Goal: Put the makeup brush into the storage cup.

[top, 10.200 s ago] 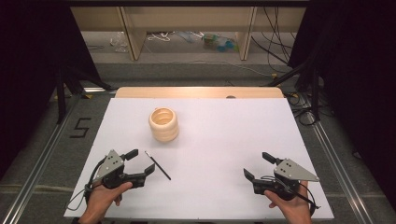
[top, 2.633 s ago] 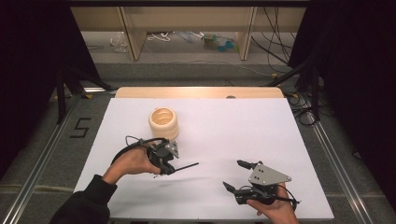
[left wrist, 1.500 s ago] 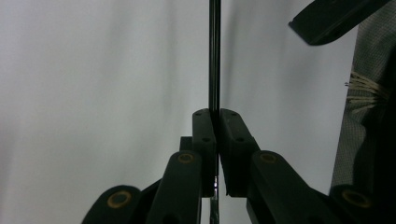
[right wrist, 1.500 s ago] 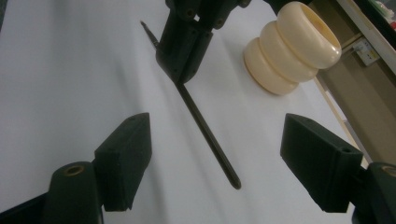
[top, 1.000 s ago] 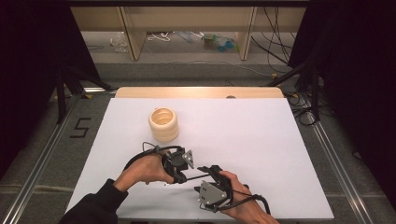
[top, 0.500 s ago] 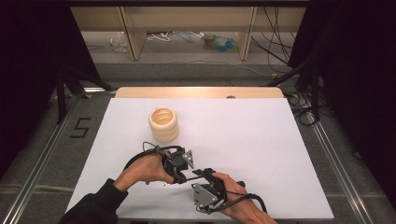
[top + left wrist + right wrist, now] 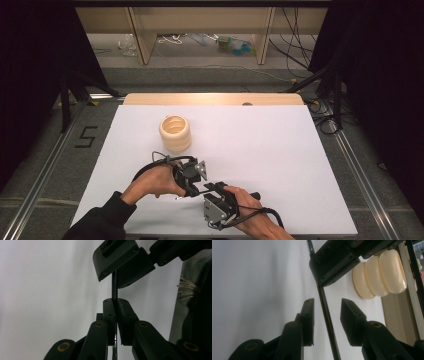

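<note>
My left gripper [image 7: 193, 188] is shut on a thin black rod [image 7: 198, 190] near the front of the white table [image 7: 260, 145]; in the left gripper view its pads [image 7: 110, 310] pinch the rod [image 7: 114, 287]. My right gripper [image 7: 215, 187] meets it from the right. In the right gripper view the rod [image 7: 325, 307] runs between the right gripper's [image 7: 327, 303] jaws, which have just been closing, with a gap showing on each side. A cream ribbed ring holder [image 7: 175, 133] stands upright behind the left hand, also in the right gripper view [image 7: 378, 275].
The white sheet has a wooden strip [image 7: 215, 98] along its far edge. Metal rails [image 7: 350, 160] run along both sides of the table. Shelves with cables [image 7: 200, 40] stand beyond it.
The right gripper has edged left toward the left gripper and its jaws have narrowed around the rod. The left gripper has kept still, holding the rod.
</note>
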